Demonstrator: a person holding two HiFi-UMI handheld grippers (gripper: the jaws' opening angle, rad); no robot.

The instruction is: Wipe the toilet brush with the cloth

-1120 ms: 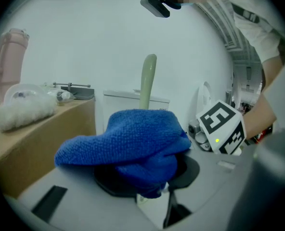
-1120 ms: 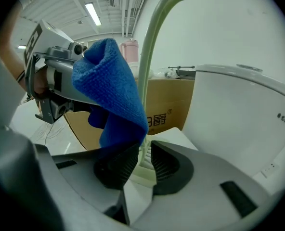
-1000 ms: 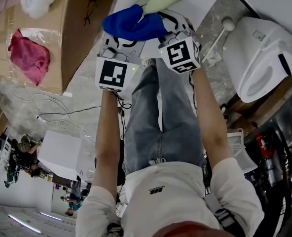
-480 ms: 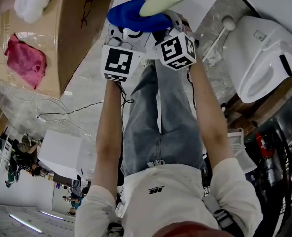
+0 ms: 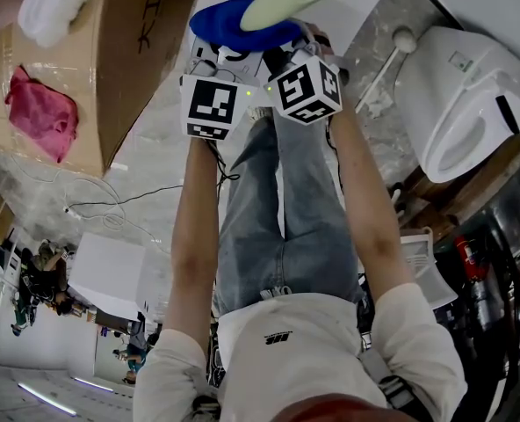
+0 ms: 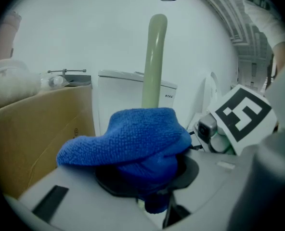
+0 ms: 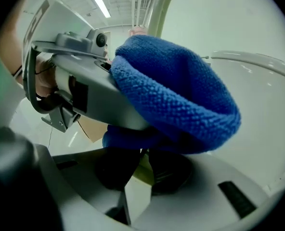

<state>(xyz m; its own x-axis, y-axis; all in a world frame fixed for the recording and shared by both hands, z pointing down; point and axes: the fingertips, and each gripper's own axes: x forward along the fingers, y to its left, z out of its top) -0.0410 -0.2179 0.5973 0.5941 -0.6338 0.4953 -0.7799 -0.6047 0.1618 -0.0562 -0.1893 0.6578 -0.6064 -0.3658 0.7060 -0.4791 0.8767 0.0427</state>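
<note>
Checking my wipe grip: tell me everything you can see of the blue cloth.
The blue cloth is a thick, nubbly, terry-like fabric, bunched into a folded wad. The left gripper has its jaws shut on its lower fold; the upper fold flops out over them. It sits against the pale green brush handle, close to the right gripper, which clamps that handle.

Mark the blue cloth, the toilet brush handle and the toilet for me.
blue cloth (image 6: 133, 131): left gripper view, top fold.
toilet brush handle (image 6: 155, 61): left gripper view, shaft above the cloth.
toilet (image 5: 436, 86): head view, white outer body.
</note>
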